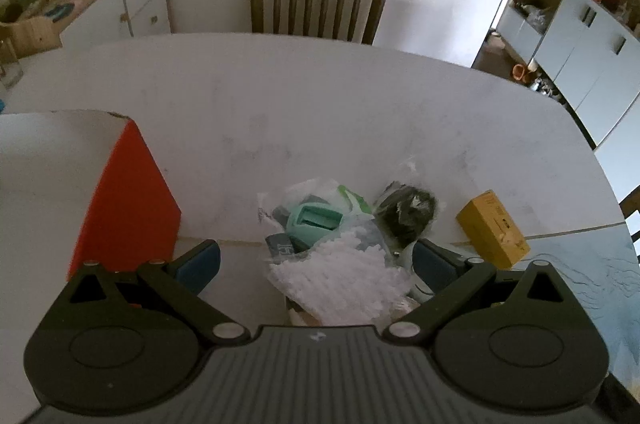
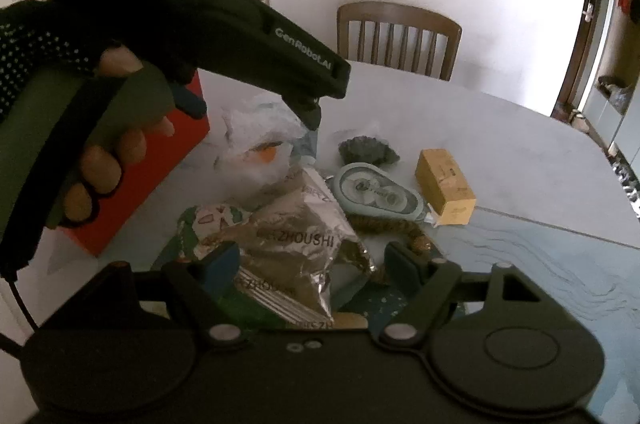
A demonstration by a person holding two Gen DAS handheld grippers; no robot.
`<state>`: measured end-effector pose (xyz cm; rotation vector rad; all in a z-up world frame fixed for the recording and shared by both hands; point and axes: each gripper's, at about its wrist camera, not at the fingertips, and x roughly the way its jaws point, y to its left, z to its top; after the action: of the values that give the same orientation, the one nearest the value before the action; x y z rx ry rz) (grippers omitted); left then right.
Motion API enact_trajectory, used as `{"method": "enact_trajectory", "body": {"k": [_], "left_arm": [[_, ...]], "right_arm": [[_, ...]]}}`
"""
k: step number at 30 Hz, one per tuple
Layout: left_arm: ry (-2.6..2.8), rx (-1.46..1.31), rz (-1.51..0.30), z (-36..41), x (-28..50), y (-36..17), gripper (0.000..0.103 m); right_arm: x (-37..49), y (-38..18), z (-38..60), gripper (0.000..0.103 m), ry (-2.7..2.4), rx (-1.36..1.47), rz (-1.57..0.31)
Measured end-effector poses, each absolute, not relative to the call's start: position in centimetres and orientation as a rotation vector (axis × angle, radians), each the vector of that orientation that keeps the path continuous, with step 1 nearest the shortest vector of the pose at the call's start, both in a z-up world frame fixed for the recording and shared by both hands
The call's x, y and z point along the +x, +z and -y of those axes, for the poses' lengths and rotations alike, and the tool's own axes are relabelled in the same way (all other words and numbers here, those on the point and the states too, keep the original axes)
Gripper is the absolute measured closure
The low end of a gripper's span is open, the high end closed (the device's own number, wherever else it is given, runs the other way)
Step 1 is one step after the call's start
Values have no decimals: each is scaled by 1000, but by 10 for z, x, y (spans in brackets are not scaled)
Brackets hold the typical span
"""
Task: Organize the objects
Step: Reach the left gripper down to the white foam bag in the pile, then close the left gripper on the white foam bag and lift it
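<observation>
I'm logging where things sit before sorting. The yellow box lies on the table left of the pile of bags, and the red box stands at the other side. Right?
Not quite. In the left wrist view the yellow box lies on the table right of the pile of bags; the red box stands at the left.

The left gripper (image 2: 256, 112), seen from the right wrist above the silver foil packet (image 2: 296, 244), carries "GenRobot.AI" in white along its black body, and the letters "DA" on its upper housing, cut off by the frame edge. The packet itself reads "ZHOUSHI" across its middle, with the same word partly repeated near its lower seam. Print on the yellow box (image 2: 446, 186), right of the packet, is too small to read.
</observation>
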<state>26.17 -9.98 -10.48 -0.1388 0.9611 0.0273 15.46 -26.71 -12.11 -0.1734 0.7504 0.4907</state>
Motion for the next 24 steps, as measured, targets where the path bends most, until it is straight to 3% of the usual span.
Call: {"method": "enact_trajectory", "body": {"k": [7, 11, 15, 24], "left_arm": [[15, -154, -997, 99, 270, -114, 1], [-5, -154, -1017, 102, 271, -119, 8], [-19, -170, -1030, 102, 272, -122, 25], [-35, -133, -1020, 107, 269, -118, 46]], "right_arm": [[157, -130, 265, 31, 518, -127, -804], [163, -131, 264, 34, 536, -88, -824], [170, -135, 268, 35, 546, -22, -858], [170, -136, 273, 64, 569, 9, -865]]}}
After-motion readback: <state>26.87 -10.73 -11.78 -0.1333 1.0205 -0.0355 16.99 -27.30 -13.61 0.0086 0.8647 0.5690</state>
